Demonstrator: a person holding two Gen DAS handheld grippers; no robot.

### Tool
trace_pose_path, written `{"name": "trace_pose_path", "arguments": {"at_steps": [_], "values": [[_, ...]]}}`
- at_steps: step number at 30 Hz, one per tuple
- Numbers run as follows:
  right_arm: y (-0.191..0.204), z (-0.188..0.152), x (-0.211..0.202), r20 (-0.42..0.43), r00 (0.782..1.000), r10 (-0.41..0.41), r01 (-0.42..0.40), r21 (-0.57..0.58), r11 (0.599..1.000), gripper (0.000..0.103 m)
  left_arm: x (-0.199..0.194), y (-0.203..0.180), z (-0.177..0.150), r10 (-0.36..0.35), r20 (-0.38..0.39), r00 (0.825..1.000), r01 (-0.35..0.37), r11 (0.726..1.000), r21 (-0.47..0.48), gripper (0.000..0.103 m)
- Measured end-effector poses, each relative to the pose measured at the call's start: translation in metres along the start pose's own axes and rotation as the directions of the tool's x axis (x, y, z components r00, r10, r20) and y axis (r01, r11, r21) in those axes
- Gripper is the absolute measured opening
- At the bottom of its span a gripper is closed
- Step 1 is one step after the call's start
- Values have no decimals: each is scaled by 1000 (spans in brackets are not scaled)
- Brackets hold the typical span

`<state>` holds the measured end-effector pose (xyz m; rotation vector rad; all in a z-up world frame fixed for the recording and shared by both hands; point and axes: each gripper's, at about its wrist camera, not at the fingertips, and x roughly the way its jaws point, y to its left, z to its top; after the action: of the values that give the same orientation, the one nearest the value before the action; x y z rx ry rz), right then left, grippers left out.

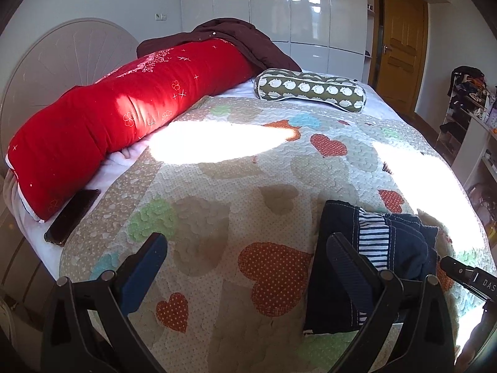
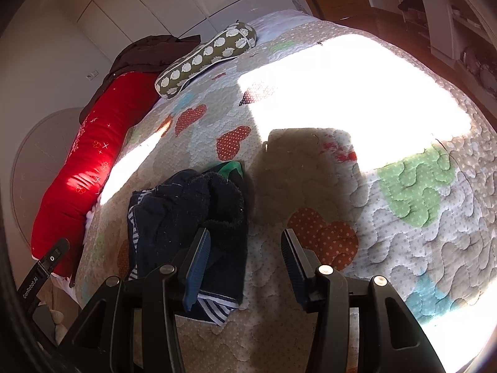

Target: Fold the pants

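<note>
Dark navy pants (image 1: 400, 248) with a blue-and-white striped lining lie in a folded bundle on the heart-patterned quilt (image 1: 236, 180). In the left wrist view they sit at the lower right, partly behind my right-hand finger. My left gripper (image 1: 248, 255) is open and empty above the quilt, left of the pants. In the right wrist view the pants (image 2: 186, 214) lie at lower centre-left, with a green piece at their far edge. My right gripper (image 2: 245, 248) is open and empty, its left finger over the pants' near edge.
A long red bolster (image 1: 124, 115) lies along the headboard side, with a dark brown garment (image 1: 236, 40) behind it. A green patterned bolster (image 1: 310, 90) lies at the far end. A dark phone (image 1: 73, 216) lies by the red bolster. Shelves (image 1: 466, 108) stand right of the bed.
</note>
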<state>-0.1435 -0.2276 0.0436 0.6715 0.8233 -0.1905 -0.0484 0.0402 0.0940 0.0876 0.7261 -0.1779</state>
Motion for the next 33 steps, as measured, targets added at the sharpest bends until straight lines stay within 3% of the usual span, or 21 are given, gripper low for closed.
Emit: {"name": "trace_pose_path", "arguments": {"at_steps": [6, 8, 10, 13, 17, 19, 21, 24, 27, 28, 30, 31, 32, 33], "values": [[-2, -6, -7, 1, 1000, 2, -2, 16, 1000, 52, -5, 5, -2, -25, -7, 1000, 25, 1000, -8, 102], [-5, -9, -8, -10, 999, 44, -44, 51, 998, 58, -3, 10, -2, -61, -35, 998, 60, 998, -23, 102], [-8, -8, -7, -22, 995, 93, -91, 85, 992, 59, 3, 17, -2, -115, -80, 990, 110, 992, -58, 102], [-11, -4, -2, -40, 990, 134, -129, 103, 986, 67, 22, 27, -1, -212, -154, 965, 193, 973, -130, 102], [-18, 5, 11, -75, 987, 139, -130, 116, 985, 68, 63, 28, 3, -317, -267, 910, 260, 939, -226, 102], [-24, 9, 19, -86, 980, 179, -165, 151, 975, 68, 79, 20, 5, -383, -302, 873, 313, 915, -256, 102], [-29, 13, 31, -92, 968, 235, -214, 195, 957, 69, 92, 7, 5, -425, -327, 844, 358, 900, -246, 102], [-30, 16, 48, -98, 949, 300, -273, 223, 936, 71, 112, -13, 3, -453, -358, 816, 402, 891, -210, 102], [-20, 23, 58, -108, 946, 305, -283, 176, 943, 75, 133, -24, -3, -533, -389, 751, 463, 846, -264, 102], [-16, 26, 60, -116, 944, 310, -291, 158, 944, 73, 137, -27, -5, -557, -385, 735, 480, 830, -284, 102], [-8, 28, 67, -160, 927, 340, -316, 155, 936, 46, 135, -39, -5, -586, -384, 714, 519, 811, -272, 102], [-5, 30, 69, -170, 926, 338, -314, 154, 937, 39, 133, -45, -4, -600, -388, 700, 542, 800, -259, 93], [-1, 31, 68, -173, 925, 339, -317, 145, 937, 34, 131, -51, -4, -619, -399, 676, 568, 783, -254, 61], [2, 33, 67, -175, 923, 342, -321, 138, 937, 32, 130, -57, -4, -623, -422, 659, 576, 778, -250, 49]]}}
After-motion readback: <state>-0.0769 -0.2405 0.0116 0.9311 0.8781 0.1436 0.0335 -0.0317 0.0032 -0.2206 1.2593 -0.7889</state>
